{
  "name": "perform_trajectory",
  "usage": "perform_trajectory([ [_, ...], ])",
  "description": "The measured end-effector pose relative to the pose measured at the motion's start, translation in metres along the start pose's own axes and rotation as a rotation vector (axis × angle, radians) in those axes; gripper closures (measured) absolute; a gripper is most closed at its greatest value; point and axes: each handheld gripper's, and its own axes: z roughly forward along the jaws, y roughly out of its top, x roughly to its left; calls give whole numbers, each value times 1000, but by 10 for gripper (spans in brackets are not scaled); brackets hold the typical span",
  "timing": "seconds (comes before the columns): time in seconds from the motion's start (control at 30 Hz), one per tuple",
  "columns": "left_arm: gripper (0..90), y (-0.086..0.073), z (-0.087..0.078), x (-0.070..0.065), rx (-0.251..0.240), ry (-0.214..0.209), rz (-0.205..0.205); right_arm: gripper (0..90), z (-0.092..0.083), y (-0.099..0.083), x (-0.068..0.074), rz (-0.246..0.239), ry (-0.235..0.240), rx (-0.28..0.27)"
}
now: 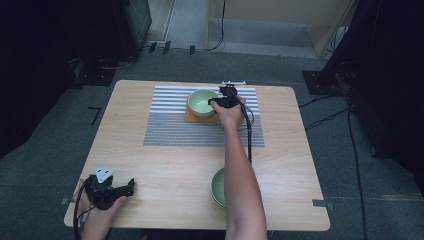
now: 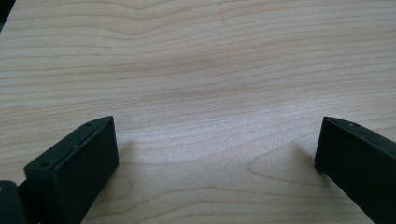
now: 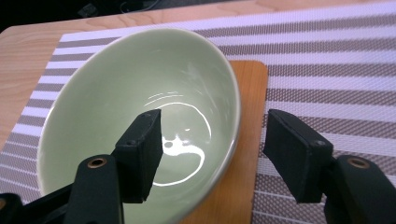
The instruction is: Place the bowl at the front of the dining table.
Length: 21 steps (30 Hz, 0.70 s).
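A: Take the table (image 1: pixel 165 165) first. Why is the striped placemat (image 1: pixel 165 127) laid at its far middle?

B: It reads as a place setting. An orange coaster (image 1: pixel 191 118) lies on the placemat, and the green bowl (image 1: pixel 201 102) sits on the coaster, so the bowl looks already set where it belongs.

A: And the stack of green bowls (image 1: pixel 217 187)?

B: Well nearer the person than the placemat, close to the table's near edge, partly under the right forearm. Probably the supply.

A: The right gripper (image 3: pixel 212 149)?

B: Its jaws straddle the bowl's rim, one inside and one outside over the coaster, spread apart and pressing nothing. I judge it a release.

A: The left gripper (image 1: pixel 131 186)?

B: Parked near the table's near left corner, jaws wide over bare wood, holding nothing.
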Motion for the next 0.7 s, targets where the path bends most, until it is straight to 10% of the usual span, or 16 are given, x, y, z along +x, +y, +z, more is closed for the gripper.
perform_trajectory([
  [0.27,0,0,0,0,1,4,-3,286,-28,-9,1,-109,0,61],
  [0.7,0,0,0,1,0,4,-3,252,-73,-43,-14,-208,50,3],
])
